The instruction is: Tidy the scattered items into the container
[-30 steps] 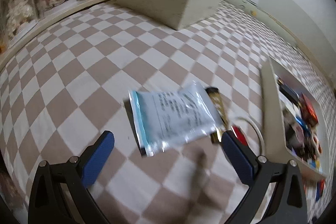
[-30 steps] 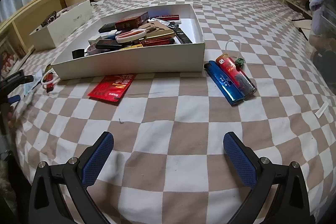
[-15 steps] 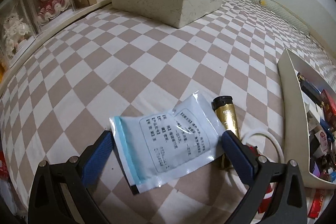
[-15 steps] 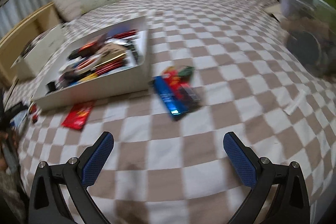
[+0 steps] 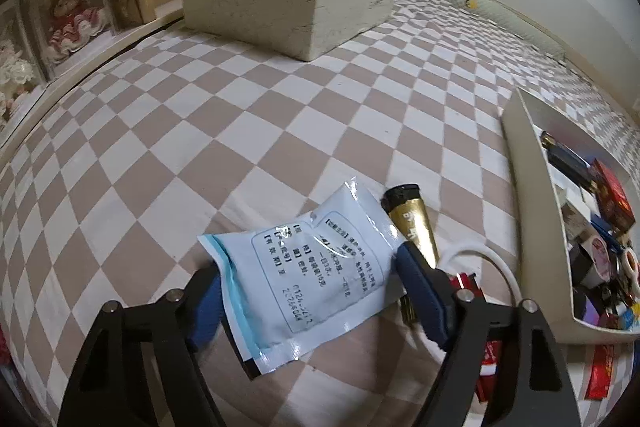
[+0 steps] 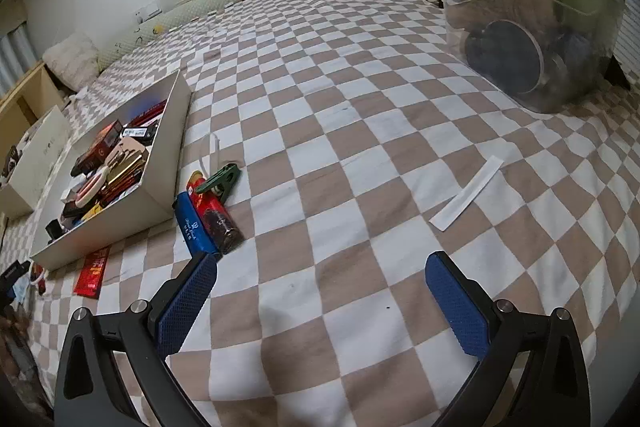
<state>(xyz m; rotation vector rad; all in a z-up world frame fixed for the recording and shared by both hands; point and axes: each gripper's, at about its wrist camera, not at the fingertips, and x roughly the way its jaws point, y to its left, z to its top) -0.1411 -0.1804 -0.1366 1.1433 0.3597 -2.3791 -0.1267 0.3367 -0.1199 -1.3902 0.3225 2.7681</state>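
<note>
A pale blue sachet [image 5: 304, 259] lies on the checked bedspread, bowed up between the blue pads of my left gripper [image 5: 308, 267], whose jaws are closing on its two side edges. A gold tube [image 5: 412, 223], a white cable loop [image 5: 492, 259] and red packets [image 5: 488, 359] lie just right of it. The white tray [image 5: 528, 187], holding several small items, sits to the right. My right gripper [image 6: 320, 279] hangs open over bare bedspread. Up to its left a blue box [image 6: 192, 227], a red tube [image 6: 216, 215] and a green clip [image 6: 222, 181] lie beside the tray [image 6: 160, 179].
A cream box [image 5: 296, 7] stands at the back with shelving behind it. A red sachet [image 6: 94, 271] lies in front of the tray. A white paper strip [image 6: 468, 195] lies right of centre. A clear plastic bin [image 6: 560, 27] with soft things stands at the far right.
The left jaws have narrowed onto the pale blue sachet, which now bows upward. The right gripper has swung and rolled, so the tray sits farther left and the clear bin has come into view.
</note>
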